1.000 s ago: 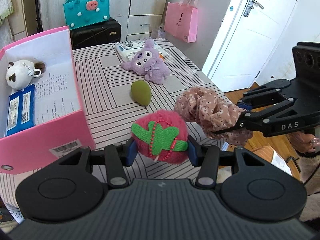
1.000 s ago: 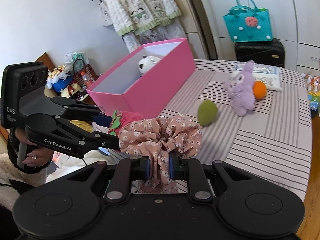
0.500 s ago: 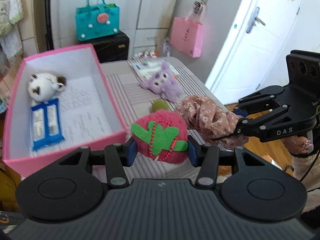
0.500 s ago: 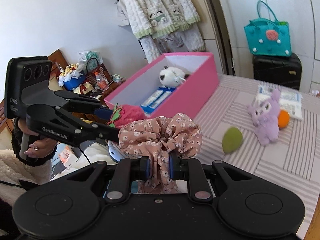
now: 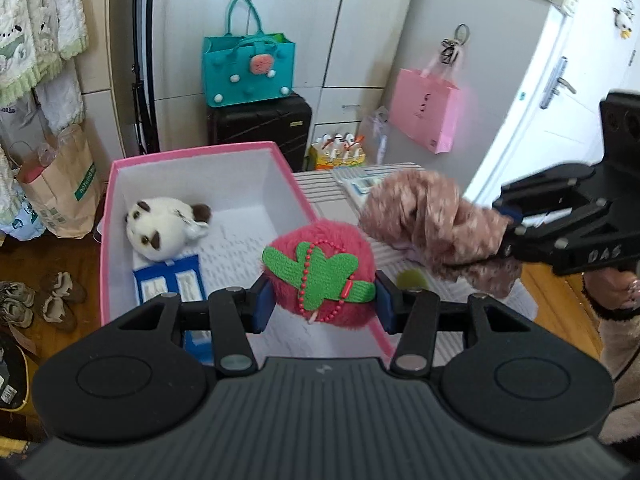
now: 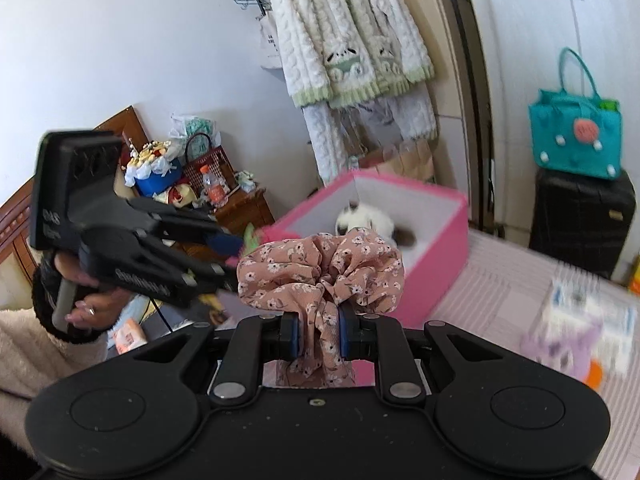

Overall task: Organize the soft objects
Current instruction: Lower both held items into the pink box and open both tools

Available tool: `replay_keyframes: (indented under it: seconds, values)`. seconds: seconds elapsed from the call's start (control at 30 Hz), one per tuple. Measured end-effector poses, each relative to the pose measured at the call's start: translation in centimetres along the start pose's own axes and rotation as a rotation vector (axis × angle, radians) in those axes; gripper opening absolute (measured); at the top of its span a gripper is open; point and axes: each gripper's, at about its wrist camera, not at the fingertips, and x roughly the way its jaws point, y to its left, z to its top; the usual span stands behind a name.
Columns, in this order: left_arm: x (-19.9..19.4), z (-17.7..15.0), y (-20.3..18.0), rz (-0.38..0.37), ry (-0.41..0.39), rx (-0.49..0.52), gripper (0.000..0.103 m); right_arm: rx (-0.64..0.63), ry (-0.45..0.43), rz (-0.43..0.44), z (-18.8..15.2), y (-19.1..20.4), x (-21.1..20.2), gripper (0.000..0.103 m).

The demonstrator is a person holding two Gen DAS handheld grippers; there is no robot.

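L view only – green plush (image 5: 411, 281)

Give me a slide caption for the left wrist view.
Left claw grips a strawberry plush above the pink box; right claw holds a floral scrunchie.

Bright, even daylight fills both my views; fisheye distortion bends the cupboards (image 5: 360, 40) and door (image 5: 560, 92) near the edges; motion blur smears the floral scrunchie (image 5: 432, 228) in my left view, the desk (image 6: 500, 280) in my right.
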Motion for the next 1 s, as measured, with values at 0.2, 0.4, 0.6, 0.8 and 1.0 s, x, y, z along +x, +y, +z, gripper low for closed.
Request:
replay_keyframes:
  seconds: [0.2, 0.4, 0.6, 0.8, 1.0]
  values:
    - [4.7, 2.3, 3.3, 0.051, 0.071, 0.019, 0.049, -0.091, 0.002, -0.072, 5.1, -1.7, 5.6, 0.022]
    - [8.9, 2.5, 6.3, 0.092, 0.176, -0.006, 0.049, -0.109, 0.156, -0.055, 8.1, -4.5, 13.3, 0.021]
    - [11.0, 2.2, 7.4, 0.057, 0.264, -0.03, 0.049, -0.123, 0.318, -0.074, 8.9, -6.0, 19.3, 0.022]
    - [11.1, 2.5, 8.3, 0.05, 0.253, -0.062, 0.049, -0.185, 0.44, -0.151, 8.9, -6.7, 23.1, 0.022]
    - [11.4, 2.4, 9.2, 0.041, 0.232, -0.101, 0.049, -0.19, 0.501, -0.196, 8.9, -6.8, 24.4, 0.023]
